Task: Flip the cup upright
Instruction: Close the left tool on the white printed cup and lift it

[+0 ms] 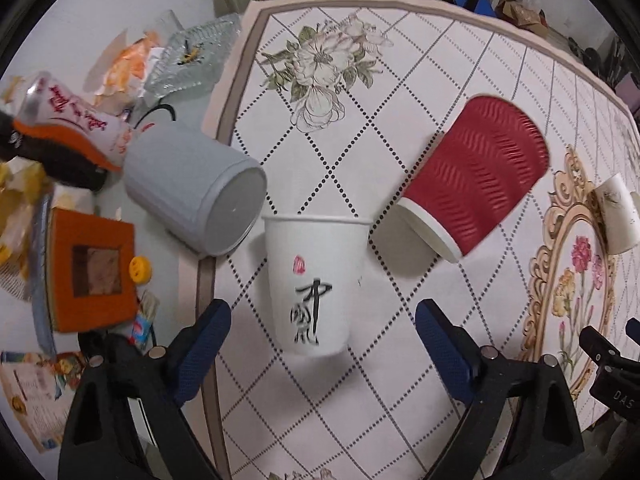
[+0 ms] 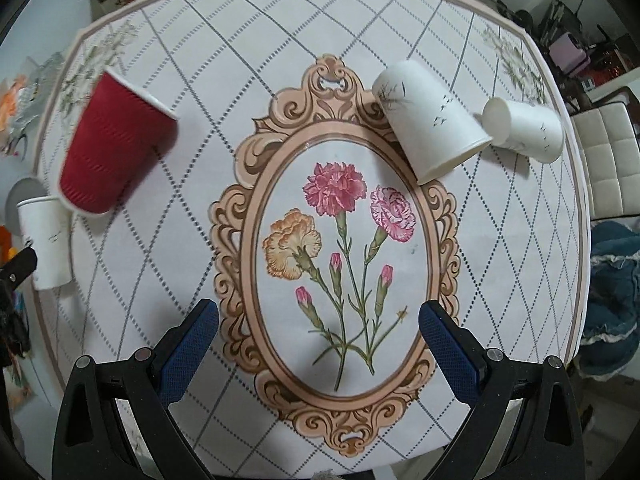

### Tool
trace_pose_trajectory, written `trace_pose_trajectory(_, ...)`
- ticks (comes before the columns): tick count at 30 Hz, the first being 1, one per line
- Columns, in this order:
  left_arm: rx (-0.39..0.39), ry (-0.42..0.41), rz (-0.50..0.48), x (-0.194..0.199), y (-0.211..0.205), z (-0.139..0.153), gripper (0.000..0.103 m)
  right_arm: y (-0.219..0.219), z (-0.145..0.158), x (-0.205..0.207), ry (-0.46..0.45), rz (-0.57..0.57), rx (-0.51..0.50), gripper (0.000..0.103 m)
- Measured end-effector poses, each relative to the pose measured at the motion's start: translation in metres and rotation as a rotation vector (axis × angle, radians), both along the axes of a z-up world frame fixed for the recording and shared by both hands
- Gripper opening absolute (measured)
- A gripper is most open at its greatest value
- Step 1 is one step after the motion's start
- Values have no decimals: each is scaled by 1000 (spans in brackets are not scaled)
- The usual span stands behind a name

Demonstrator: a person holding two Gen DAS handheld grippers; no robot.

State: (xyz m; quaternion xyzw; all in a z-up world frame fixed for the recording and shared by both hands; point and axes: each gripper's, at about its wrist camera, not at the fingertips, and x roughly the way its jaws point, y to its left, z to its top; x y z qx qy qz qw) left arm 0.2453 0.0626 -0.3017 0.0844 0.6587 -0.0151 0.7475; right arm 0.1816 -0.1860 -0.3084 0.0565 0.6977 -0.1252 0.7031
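A white paper cup with black calligraphy [image 1: 316, 280] stands on the table just ahead of my open left gripper [image 1: 322, 332], between its blue fingers but apart from them. It also shows at the left edge of the right wrist view [image 2: 46, 240]. A red ribbed cup [image 1: 476, 176] stands upside down to its right, also seen in the right wrist view [image 2: 112, 144]. A grey cup [image 1: 192, 192] stands upside down at the table's left edge. My right gripper [image 2: 318, 336] is open and empty over the flower medallion. Two white cups [image 2: 428, 120] [image 2: 524, 128] stand upside down far right.
The table [image 2: 500, 260] has a patterned cloth with an oval flower frame. Left of the table are a glass dish [image 1: 196, 56], an orange box [image 1: 92, 272] and packets. A white chair [image 2: 612, 152] and blue cloth [image 2: 612, 300] are to the right.
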Motion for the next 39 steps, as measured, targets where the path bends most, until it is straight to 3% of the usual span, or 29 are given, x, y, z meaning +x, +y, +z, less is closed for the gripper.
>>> trace_pose_trajectory(3, 5, 8, -11, 9, 0, -8, 93, 0, -11, 4, 20, -10, -4, 101)
trace_pose_trajectory(5, 4, 15, -19, 14, 0, -13, 78, 2, -15, 7, 27, -9, -8, 101)
trace_pose_trajectory(7, 3, 28, -20, 17, 2, -19, 72, 4, -18, 8, 29, -8, -11, 101)
trace_pose_trajectory(9, 2, 38, -23, 20, 3, -24, 56, 7, -20, 9, 33, -5, -12, 101)
trace_pose_trajectory(21, -3, 23, -5, 12, 21, -18, 53, 20, -15, 8, 23, -3, -22, 101)
trace_pose_trajectory(27, -20, 1, -8, -12, 18, 2, 53, 19, -4, -2, 4, -8, -24, 101)
trace_pose_trajectory(39, -71, -8, -32, -85, -50, 37, 53, -13, 20, -43, -33, -11, 5, 101)
